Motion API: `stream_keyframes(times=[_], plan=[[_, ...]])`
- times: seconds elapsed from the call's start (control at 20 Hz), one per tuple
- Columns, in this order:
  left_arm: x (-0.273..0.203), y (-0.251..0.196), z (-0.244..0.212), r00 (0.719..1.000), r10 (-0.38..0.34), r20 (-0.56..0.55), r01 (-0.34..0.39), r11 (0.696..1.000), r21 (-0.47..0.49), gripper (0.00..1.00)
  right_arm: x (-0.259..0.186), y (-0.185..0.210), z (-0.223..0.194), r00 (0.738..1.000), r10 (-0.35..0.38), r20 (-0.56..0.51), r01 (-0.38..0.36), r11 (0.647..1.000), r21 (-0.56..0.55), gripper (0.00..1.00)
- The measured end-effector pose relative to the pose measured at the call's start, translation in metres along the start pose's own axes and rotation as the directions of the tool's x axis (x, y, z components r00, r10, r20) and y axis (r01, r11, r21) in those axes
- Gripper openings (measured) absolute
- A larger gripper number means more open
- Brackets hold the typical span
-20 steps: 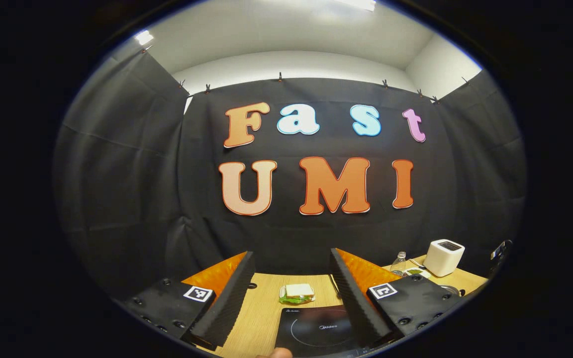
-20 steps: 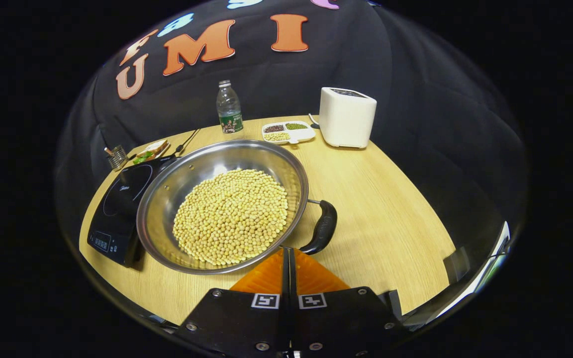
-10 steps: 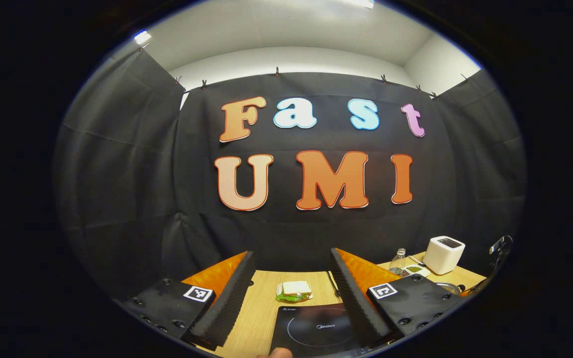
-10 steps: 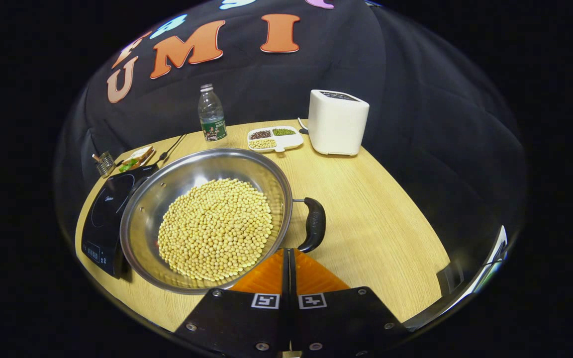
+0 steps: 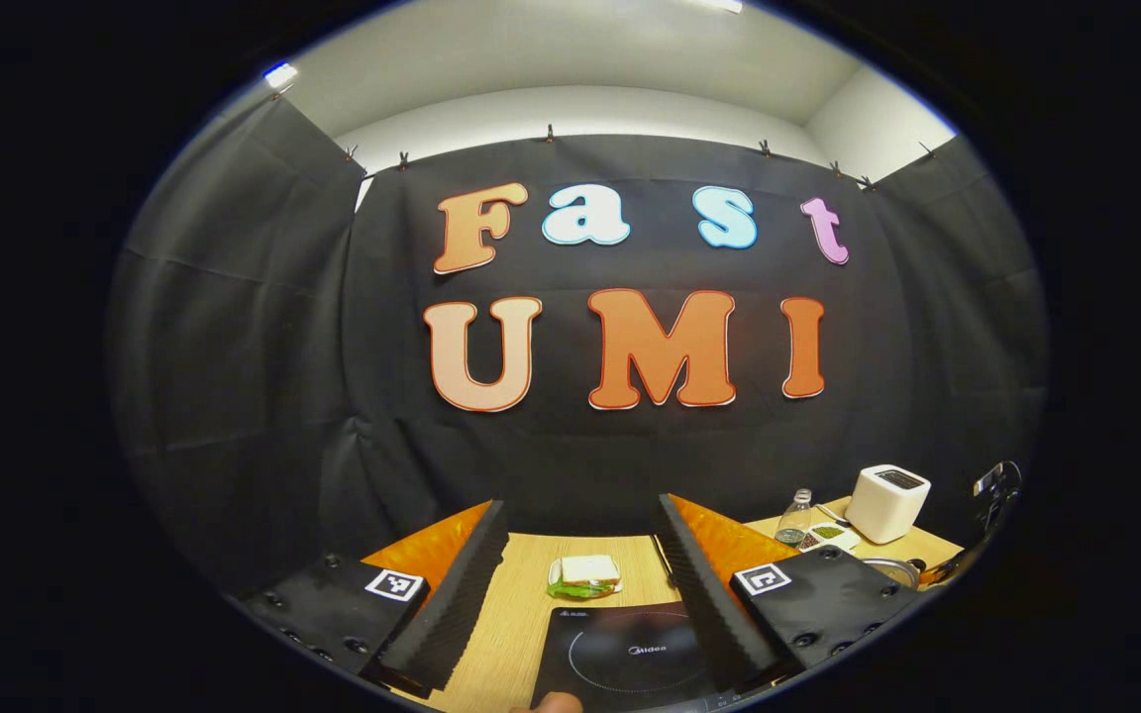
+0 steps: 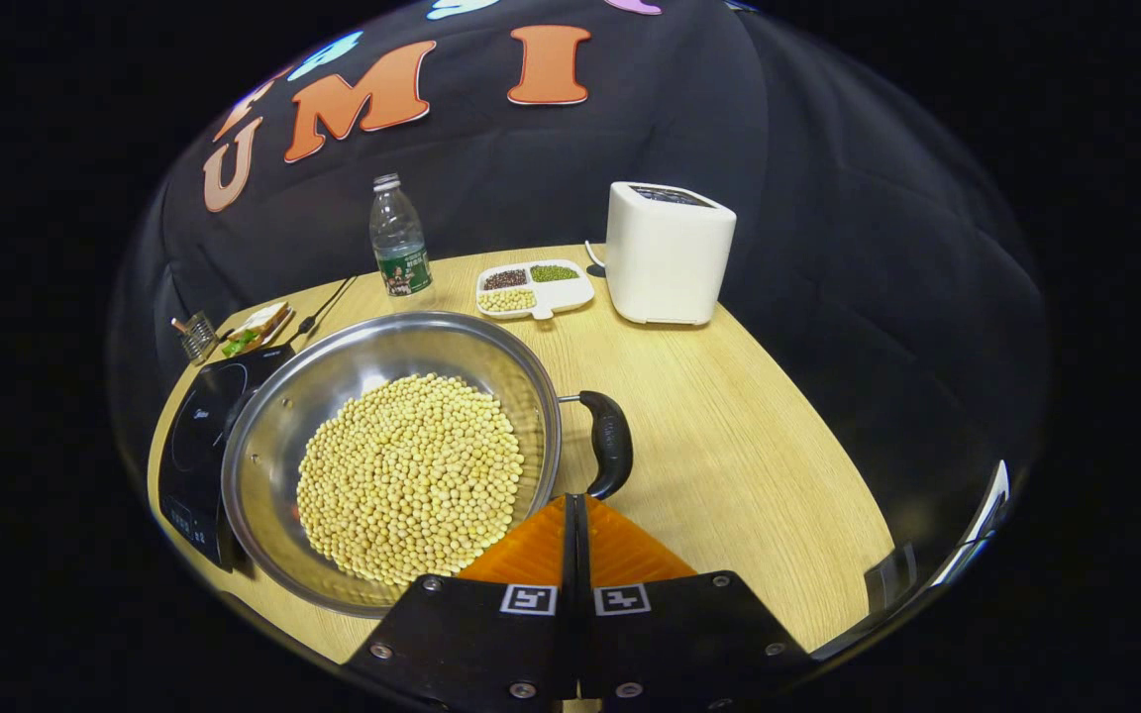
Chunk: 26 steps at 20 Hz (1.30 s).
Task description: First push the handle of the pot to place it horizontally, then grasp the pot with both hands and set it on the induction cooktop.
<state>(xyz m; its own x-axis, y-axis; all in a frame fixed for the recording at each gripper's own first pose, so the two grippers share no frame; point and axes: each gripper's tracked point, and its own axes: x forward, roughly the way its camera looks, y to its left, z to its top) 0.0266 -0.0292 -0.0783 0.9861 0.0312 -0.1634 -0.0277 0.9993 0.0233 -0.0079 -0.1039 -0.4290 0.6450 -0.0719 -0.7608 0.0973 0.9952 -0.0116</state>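
In the right gripper view a steel pot (image 6: 273,436) full of yellow soybeans stands on the wooden table (image 6: 749,465). Its left rim overlaps the black induction cooktop (image 6: 192,441). The pot's black side handle (image 6: 610,444) sticks out to the right. My right gripper (image 6: 575,500) is shut, empty, with its tips at the handle's near end. In the left gripper view my left gripper (image 5: 580,503) stands open above the cooktop (image 5: 620,654), nothing between its fingers. A sliver of the pot's rim (image 5: 892,569) peeks out at the right.
At the table's back stand a water bottle (image 6: 398,238), a divided dish of beans (image 6: 534,287) and a white appliance (image 6: 668,253). A sandwich (image 6: 252,327) and a small metal rack (image 6: 196,337) lie behind the cooktop. A fingertip (image 5: 556,703) shows at the bottom edge.
The right gripper has closed in on the handle's near end, and the pot and handle have slid left in its view. The left gripper has tipped slightly down, showing more cooktop.
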Motion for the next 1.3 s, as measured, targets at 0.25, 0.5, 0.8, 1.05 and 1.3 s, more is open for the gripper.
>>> stream_keyframes(times=[0.25,0.5,0.8,1.05,1.3], plan=[[0.003,-0.003,-0.006,1.0,0.001,-0.009,-0.001,1.0,-0.005,0.98,0.012,-0.003,0.01,1.0,-0.003,0.011,0.003,1.0,-0.003,0.0],[0.004,-0.01,-0.014,1.0,-0.003,-0.019,0.003,1.0,-0.005,1.0,0.023,-0.008,0.017,1.0,-0.006,0.01,0.006,1.0,0.021,0.0],[0.003,-0.037,-0.036,0.999,-0.029,-0.044,0.029,1.0,0.001,1.0,0.027,-0.008,0.021,1.0,0.002,0.013,-0.002,1.0,0.024,0.0],[0.003,-0.075,-0.056,0.994,-0.093,-0.064,0.09,0.995,-0.043,1.0,0.007,-0.012,0.036,0.997,0.004,0.082,-0.007,0.999,0.032,0.0],[0.001,-0.118,-0.096,0.979,-0.163,-0.12,0.152,0.984,-0.091,1.0,-0.006,-0.013,0.051,0.987,0.0,0.158,-0.001,1.0,0.005,0.17]])
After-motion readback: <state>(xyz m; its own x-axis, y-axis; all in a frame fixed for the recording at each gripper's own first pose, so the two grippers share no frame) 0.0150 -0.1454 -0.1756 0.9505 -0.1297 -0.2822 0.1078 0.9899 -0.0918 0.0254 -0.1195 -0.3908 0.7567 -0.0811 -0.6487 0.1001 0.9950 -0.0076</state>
